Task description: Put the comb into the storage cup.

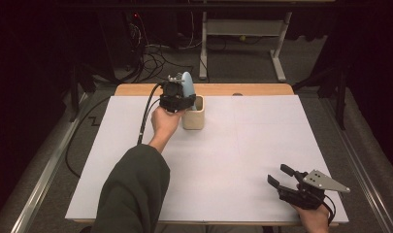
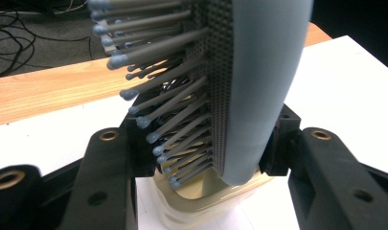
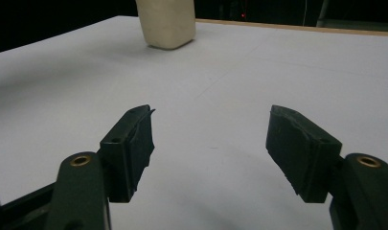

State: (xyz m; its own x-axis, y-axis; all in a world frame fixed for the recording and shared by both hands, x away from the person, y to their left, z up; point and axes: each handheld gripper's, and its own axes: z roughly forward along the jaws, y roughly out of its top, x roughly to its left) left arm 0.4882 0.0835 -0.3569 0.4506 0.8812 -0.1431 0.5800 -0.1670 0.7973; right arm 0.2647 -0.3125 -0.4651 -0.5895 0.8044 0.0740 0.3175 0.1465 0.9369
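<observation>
Cream cup (image 1: 193,118) holds pale-blue hairbrush (image 2: 258,91) end, left gripper's (image 2: 208,148) jaws clamping it.

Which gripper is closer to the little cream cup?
The left. The left gripper is right above the cream cup, fingers shut on a blue hairbrush over its opening. The right gripper sits open, far off at the table's near right corner.

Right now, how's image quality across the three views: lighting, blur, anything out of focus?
High view: the white table is evenly lit, its surroundings nearly black, with mild grain. Left gripper view: the hairbrush sits so close that its upper bristles and back go soft; the cup below is blurred. Right gripper view: the right gripper has sharp jaws; the far cup is dim against a dark background.
</observation>
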